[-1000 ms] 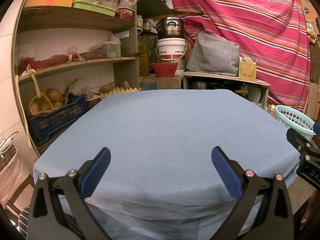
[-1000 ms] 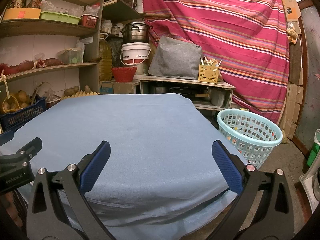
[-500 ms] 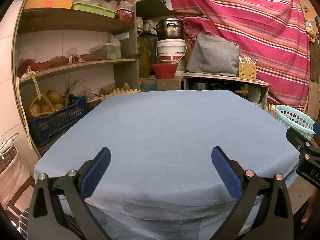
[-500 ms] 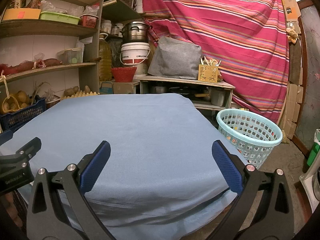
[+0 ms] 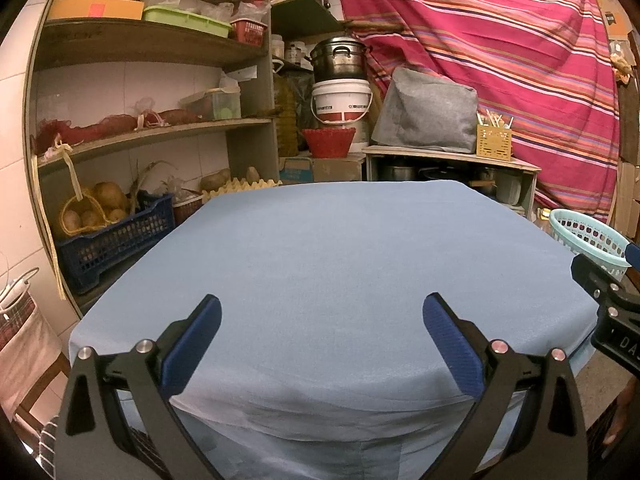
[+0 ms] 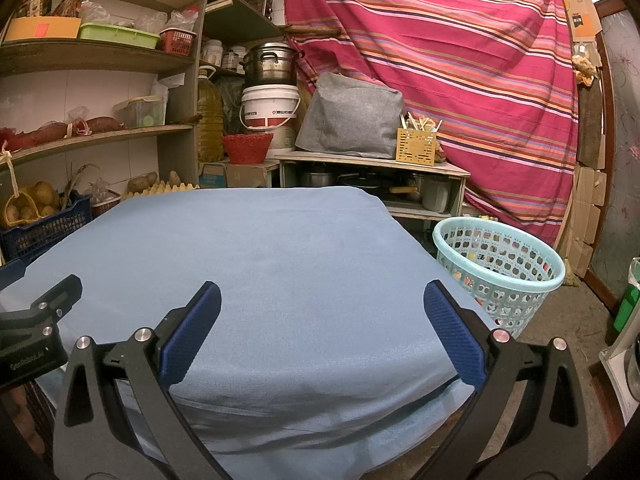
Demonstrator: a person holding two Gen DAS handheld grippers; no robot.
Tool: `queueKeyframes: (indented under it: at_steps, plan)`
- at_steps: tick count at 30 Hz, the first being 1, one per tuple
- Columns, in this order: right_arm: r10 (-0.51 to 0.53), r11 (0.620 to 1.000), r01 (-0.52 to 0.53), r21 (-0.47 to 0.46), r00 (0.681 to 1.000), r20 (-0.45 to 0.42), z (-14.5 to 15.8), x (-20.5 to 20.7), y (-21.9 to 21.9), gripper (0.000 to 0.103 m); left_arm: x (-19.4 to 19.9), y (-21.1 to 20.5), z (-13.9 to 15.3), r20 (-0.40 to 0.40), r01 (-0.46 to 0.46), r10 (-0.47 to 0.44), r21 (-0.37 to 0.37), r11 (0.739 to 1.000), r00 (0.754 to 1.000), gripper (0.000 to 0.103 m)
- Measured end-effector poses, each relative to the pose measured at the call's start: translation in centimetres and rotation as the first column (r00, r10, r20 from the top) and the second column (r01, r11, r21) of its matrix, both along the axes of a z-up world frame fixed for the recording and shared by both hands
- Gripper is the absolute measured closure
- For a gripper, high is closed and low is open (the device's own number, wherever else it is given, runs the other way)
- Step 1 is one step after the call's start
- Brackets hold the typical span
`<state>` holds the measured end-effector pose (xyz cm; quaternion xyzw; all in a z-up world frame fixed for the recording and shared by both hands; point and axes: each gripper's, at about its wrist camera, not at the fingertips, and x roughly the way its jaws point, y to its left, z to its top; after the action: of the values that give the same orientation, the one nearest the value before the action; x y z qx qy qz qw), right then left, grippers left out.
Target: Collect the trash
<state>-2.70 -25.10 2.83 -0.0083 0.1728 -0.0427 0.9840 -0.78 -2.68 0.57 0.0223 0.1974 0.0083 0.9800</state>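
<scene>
Both tongs, L (image 5: pixel 320 320) & R (image 6: pixel 322 308), gape wide, empty, over blue-clothed table (image 6: pixel 260 248); upright basket (image 6: pixel 500 272) mouth-up on floor, R.

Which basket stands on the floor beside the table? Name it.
The pale turquoise basket, right of the blue-covered table. The red basket sits on boxes behind the table, and the small red one on the top shelf.
</scene>
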Motion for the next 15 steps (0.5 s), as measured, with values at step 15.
queueKeyframes:
  at_steps: [15]
  plan:
    - [-0.001, 1.000, 0.001, 0.000, 1.000, -0.003, -0.08, 0.00, -0.05, 0.004, 0.02, 0.40, 0.75, 0.005, 0.004, -0.004, 0.004, 1.000, 1.000, 0.005]
